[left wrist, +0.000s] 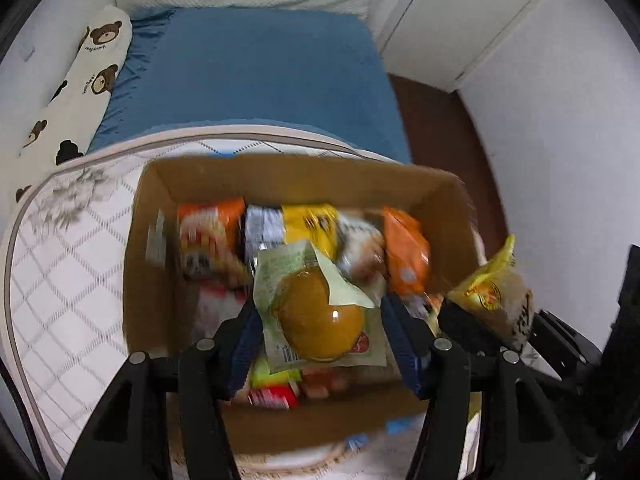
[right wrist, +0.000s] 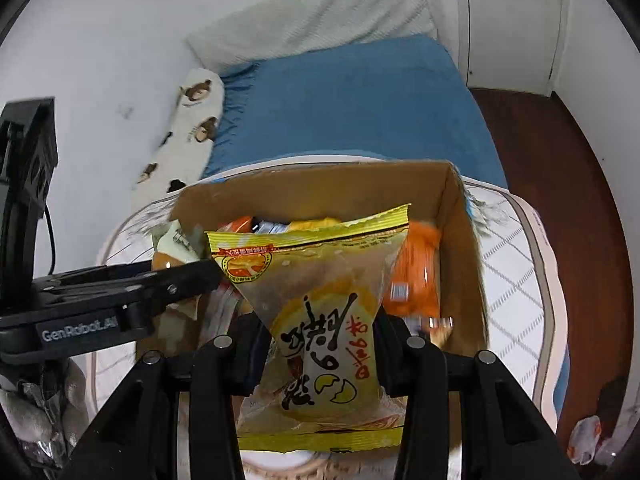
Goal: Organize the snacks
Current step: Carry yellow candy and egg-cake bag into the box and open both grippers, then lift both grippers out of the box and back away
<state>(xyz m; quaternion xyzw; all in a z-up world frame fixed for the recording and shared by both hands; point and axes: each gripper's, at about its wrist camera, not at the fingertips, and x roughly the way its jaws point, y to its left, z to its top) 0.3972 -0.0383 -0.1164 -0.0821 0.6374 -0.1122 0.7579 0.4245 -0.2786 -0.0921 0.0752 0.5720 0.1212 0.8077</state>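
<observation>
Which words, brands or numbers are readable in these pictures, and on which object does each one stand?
"GenRobot.AI": on the left gripper, along its black body.
Large black characters and smaller red ones on the yellow snack packet held in the right gripper: seen inverted, not reliably readable.
Small print under the bears on the bear pillow: too blurred.
Barcode on the green-wrapped bun: digits too small.

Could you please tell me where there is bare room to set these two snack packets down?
The blue bedspread beyond the brown cardboard box is bare, bordered by the bear-print bolster. The white quilted mattress left of the box is free too. The box itself is crowded with packets.
</observation>
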